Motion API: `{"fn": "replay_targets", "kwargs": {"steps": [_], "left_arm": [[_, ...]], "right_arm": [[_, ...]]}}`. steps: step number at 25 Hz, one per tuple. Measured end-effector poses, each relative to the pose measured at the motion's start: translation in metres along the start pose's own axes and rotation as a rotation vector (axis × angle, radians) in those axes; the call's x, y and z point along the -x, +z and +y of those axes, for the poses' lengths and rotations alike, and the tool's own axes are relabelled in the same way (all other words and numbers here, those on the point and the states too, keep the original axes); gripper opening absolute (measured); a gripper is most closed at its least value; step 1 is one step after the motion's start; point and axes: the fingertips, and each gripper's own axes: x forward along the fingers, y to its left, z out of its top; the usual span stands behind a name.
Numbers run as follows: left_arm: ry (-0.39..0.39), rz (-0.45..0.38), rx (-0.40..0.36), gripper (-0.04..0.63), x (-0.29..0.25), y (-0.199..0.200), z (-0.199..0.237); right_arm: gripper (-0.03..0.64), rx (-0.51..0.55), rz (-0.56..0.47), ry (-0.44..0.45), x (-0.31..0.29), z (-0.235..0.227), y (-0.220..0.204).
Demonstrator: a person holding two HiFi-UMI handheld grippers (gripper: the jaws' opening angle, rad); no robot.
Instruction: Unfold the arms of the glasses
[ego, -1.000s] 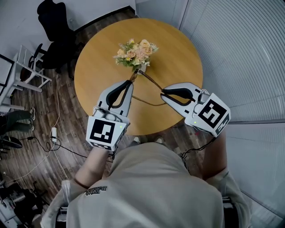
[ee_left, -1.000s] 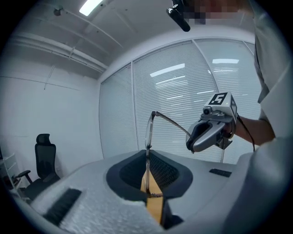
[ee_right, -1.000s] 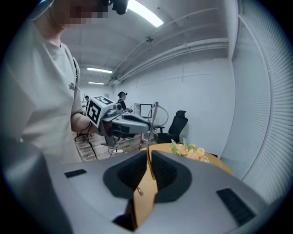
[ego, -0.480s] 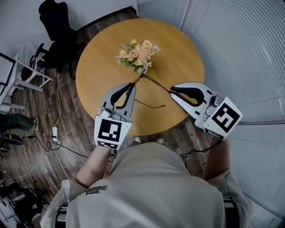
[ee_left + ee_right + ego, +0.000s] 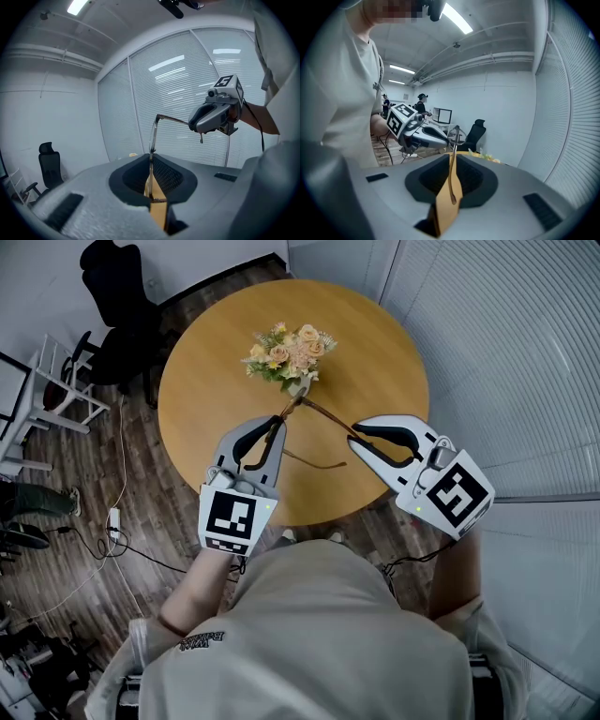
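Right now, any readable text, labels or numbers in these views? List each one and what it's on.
No text can be read here.
On the shirt sleeve: dark print, too small and blurred to read.
On the left tool, marker cube: black-and-white square pattern, no letters.
On the right tool, marker cube: the same kind of pattern, no letters.
On the glasses: no print visible.

Setting: open-plan office, meeting corner. Evidence:
- round wooden table (image 5: 375, 352) carrying a flower bouquet (image 5: 291, 352)
- black office chair (image 5: 117, 287) just beside the table
- slatted blinds (image 5: 506, 352) along the glazed partition wall
- wood-plank floor (image 5: 122, 474) with a power strip (image 5: 113, 519) and loose cables
- right gripper view: monitor (image 5: 442, 115) on a far desk with people near it, ceiling strip light (image 5: 457, 18)
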Motion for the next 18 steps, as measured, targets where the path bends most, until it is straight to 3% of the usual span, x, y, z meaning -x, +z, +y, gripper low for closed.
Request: {"fn": "replay_targets", "kwargs": {"steps": [6,12,18], "left_arm": [[-0.003,0.007,-0.008,0.037,-0.001,0.001,-0.002],[0.002,0.003,-0.024,0.037,-0.003,0.008,-0.003],[0.063,-0.048,-0.034,0.037,0.001,0.026,0.013]], "right_arm": [[0.043,-0.038,-0.042,-0.029,0.008,-0.008,0.008],[0.044,0.051,-0.028,-0.082,0.017,-0.011,0.015],[0.044,-0.022,-0.168,-0.187,0.031,-0.027,0.035]]}}
